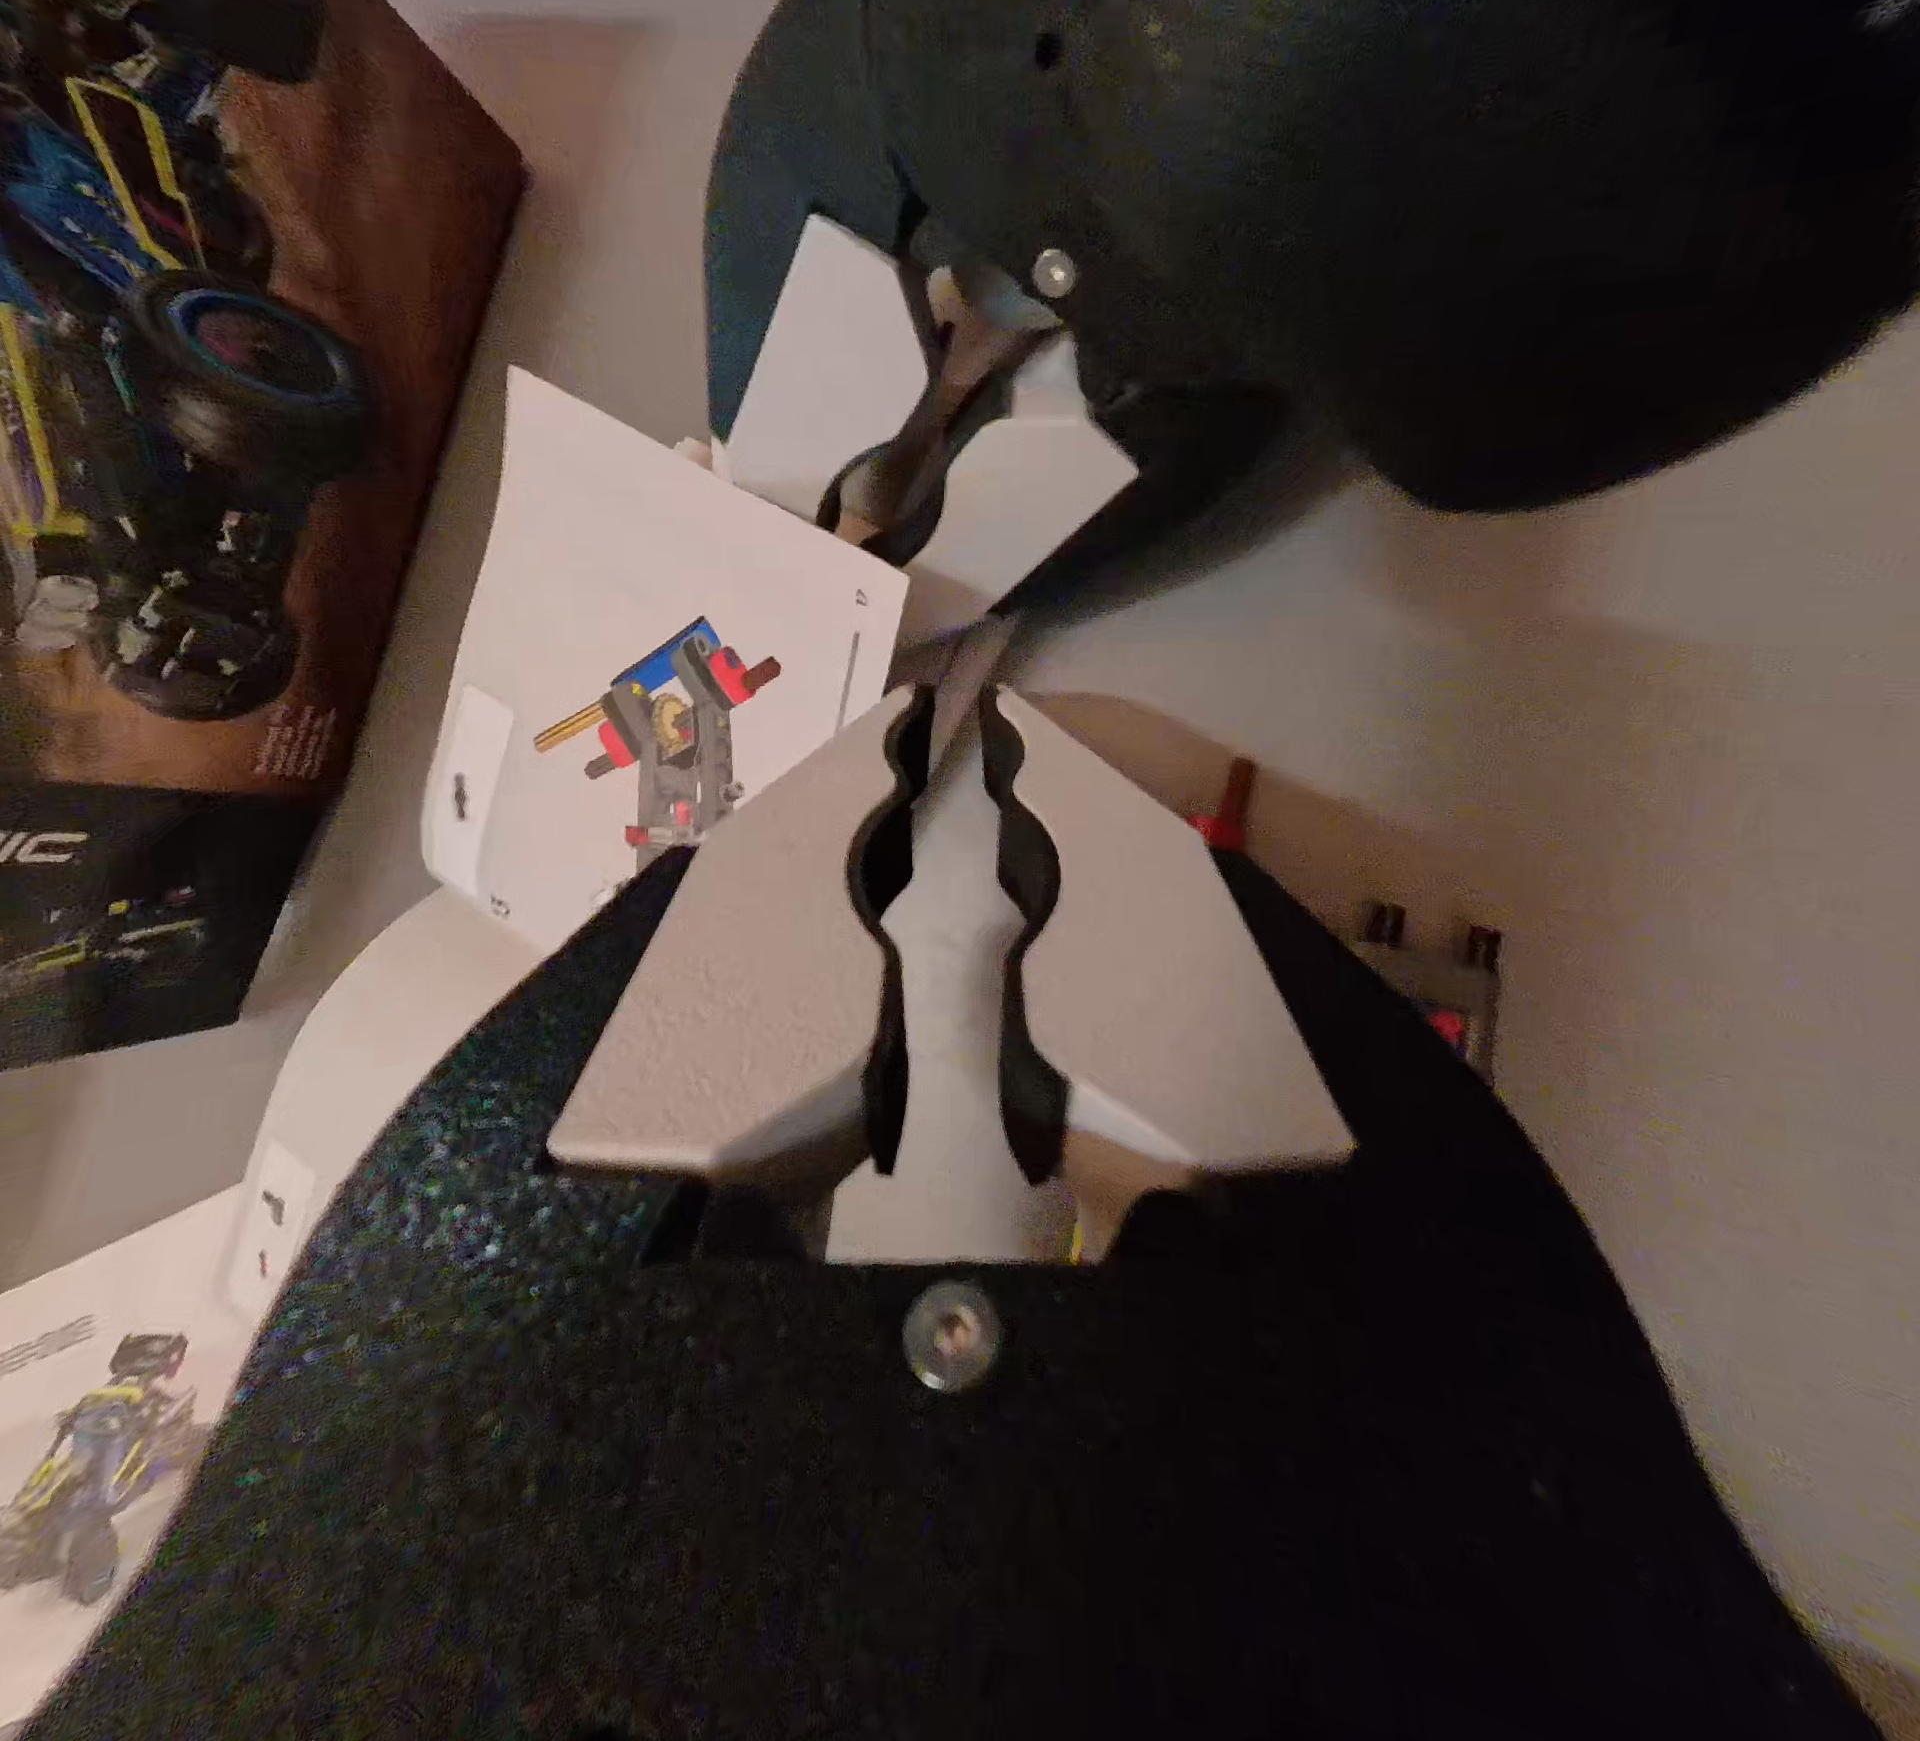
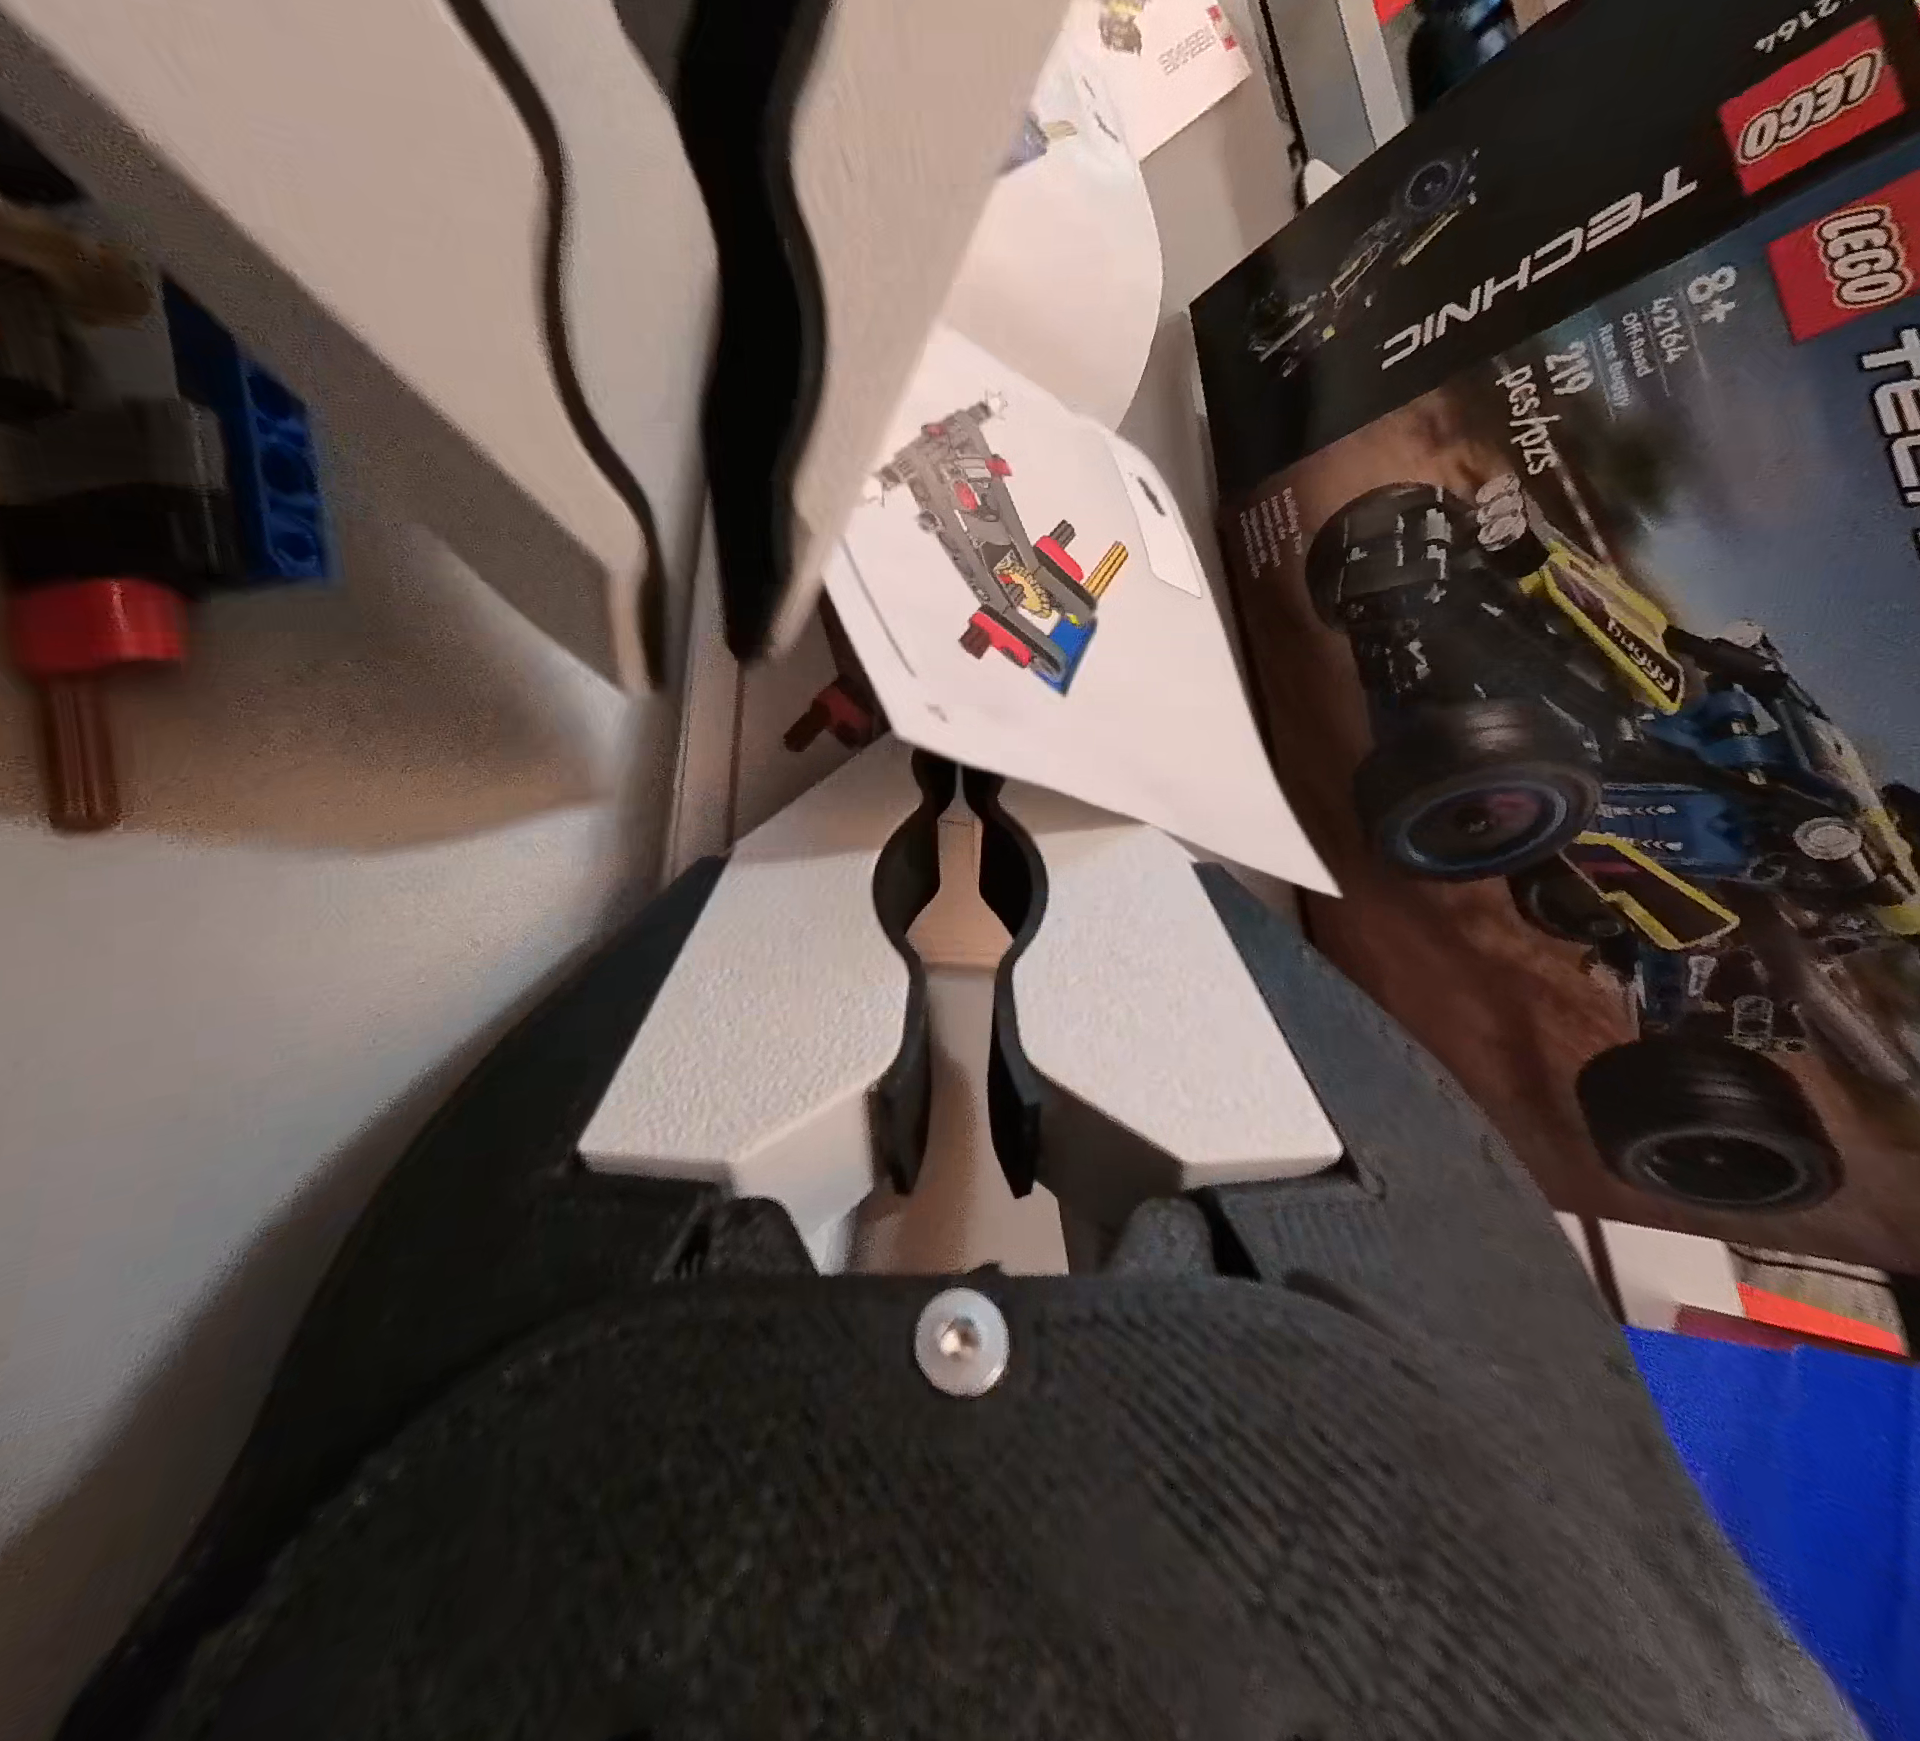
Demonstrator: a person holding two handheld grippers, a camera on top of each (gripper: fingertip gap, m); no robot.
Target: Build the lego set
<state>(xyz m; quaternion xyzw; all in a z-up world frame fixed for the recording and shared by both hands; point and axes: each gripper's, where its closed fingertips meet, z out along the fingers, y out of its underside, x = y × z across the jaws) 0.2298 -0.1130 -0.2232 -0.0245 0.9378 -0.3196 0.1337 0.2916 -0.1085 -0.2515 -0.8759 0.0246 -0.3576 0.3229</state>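
The open instruction booklet [image 1: 644, 569] lies on the white table and also shows in the right wrist view [image 2: 1049, 735]. My right gripper [image 2: 961, 772] is shut with its tips on the near edge of a booklet page and seems to pinch it. In the left wrist view it [image 1: 873, 528] comes in from the upper right. My left gripper [image 1: 951, 704] is shut and empty, just beside the booklet. It fills the top of the right wrist view [image 2: 743, 631]. A partly built grey lego assembly [image 2: 114, 465] with a blue beam, red bush and brown axle lies to the left. It is partly hidden in the left wrist view [image 1: 1439, 979].
The lego box [image 1: 260, 341] with a buggy picture stands beside the booklet [image 2: 1610, 652]. A small red and brown piece [image 2: 831, 715] lies near the page edge. A blue container [image 2: 1818, 1504] is at the lower right. Clutter fills the top right.
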